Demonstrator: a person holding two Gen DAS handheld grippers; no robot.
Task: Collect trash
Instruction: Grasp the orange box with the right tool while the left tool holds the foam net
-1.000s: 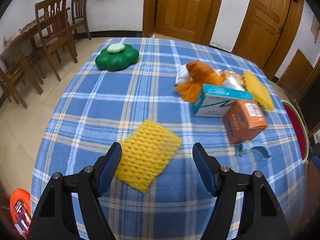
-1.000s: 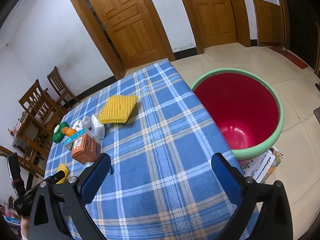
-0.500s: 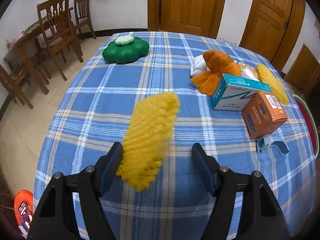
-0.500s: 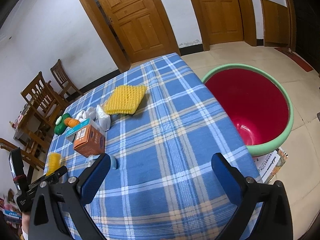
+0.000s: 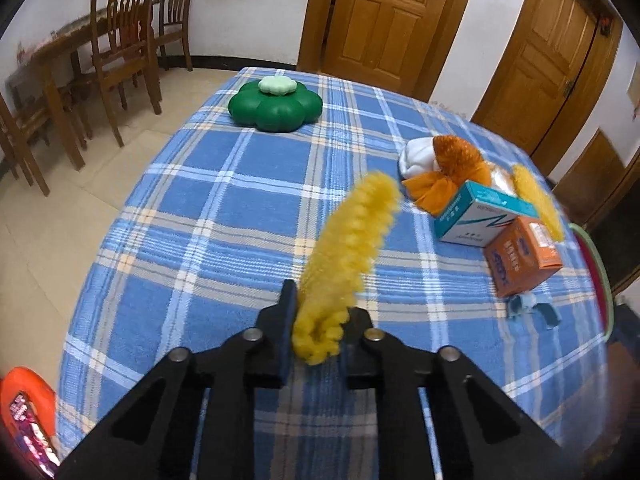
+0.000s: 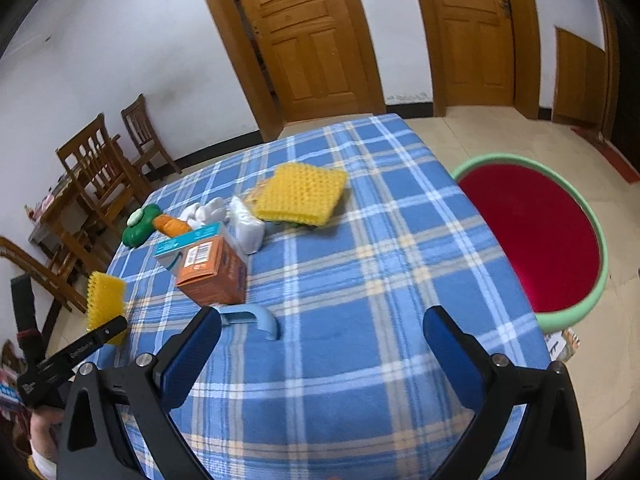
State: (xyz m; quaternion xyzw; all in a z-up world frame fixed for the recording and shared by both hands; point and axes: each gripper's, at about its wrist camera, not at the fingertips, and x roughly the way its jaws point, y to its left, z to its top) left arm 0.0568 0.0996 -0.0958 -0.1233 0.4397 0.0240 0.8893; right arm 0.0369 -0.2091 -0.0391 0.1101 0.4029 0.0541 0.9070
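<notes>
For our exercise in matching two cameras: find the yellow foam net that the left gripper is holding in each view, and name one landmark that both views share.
Left wrist view: the yellow foam net stands up at centre, pinched at its lower end by the shut left gripper.
Right wrist view: it is at the far left edge, above the left gripper's black tip.
Shared landmark: the orange box on the checked tablecloth.

yellow foam net (image 5: 348,248) pinched upright in left tool (image 5: 320,320), above tablecloth.
</notes>
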